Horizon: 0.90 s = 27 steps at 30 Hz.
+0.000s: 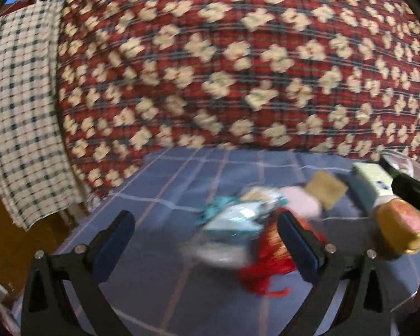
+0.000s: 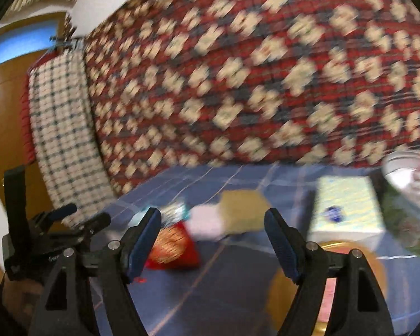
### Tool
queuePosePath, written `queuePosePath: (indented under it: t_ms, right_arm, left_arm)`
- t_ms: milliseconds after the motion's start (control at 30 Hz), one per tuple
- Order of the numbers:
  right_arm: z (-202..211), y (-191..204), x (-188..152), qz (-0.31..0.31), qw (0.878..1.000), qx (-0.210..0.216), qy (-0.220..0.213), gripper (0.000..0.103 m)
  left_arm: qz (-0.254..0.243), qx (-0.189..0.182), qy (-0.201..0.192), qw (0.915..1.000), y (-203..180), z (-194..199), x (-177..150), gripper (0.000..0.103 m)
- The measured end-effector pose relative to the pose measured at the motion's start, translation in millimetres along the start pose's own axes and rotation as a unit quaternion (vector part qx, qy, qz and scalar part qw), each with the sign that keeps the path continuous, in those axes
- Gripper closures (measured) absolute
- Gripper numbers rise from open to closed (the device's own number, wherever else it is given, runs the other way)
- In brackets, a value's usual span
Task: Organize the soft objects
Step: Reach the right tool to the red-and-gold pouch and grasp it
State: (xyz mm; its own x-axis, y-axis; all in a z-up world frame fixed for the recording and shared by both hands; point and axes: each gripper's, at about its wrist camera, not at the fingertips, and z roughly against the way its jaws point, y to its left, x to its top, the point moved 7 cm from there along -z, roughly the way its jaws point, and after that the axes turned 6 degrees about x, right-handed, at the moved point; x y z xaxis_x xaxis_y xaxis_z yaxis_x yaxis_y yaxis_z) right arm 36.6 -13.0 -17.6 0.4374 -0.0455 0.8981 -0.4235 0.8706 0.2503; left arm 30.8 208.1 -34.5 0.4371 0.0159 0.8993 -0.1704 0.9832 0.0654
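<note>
The soft things lie in a heap on the blue checked cloth point(image 1: 159, 190). We see the red and gold pouch point(image 2: 172, 247) at its near edge. Our left gripper point(image 1: 205, 242) is nearest, open and empty. Our right gripper point(image 2: 212, 240), beside the pouch, is open and empty too.

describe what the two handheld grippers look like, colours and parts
Both match: the left gripper and right gripper have black, angular plastic fingers with triangular cut-outs, silver round screws at the joints, and dark blue pads lining the inner faces. No cables or markings can be made out through the blur.
</note>
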Motion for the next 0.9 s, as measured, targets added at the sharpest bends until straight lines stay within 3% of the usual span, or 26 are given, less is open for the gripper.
queuePosePath:
  t_ms: [167, 367, 700, 900]
  right_arm:
    - [-48, 17, -21, -0.035, 0.993, 0.057, 0.098, 0.025]
    - [-88, 25, -45, -0.073, 0.978, 0.086, 0.175, 0.025]
    - [-135, 38, -57, -0.033, 0.970, 0.055, 0.234, 0.025]
    - [-142, 42, -60, 0.011, 0.966, 0.038, 0.254, 0.022]
  left_arm:
    - [0.009, 0.032, 0.030, 0.9990, 28, -10, -10, 0.000]
    - [0.047, -0.001, 0.072, 0.9963, 43, -19, -22, 0.000]
    - [0.070, -0.012, 0.105, 0.9919, 51, -28, -29, 0.000]
    - [0.059, -0.008, 0.113, 0.9918, 47, -30, -30, 0.000]
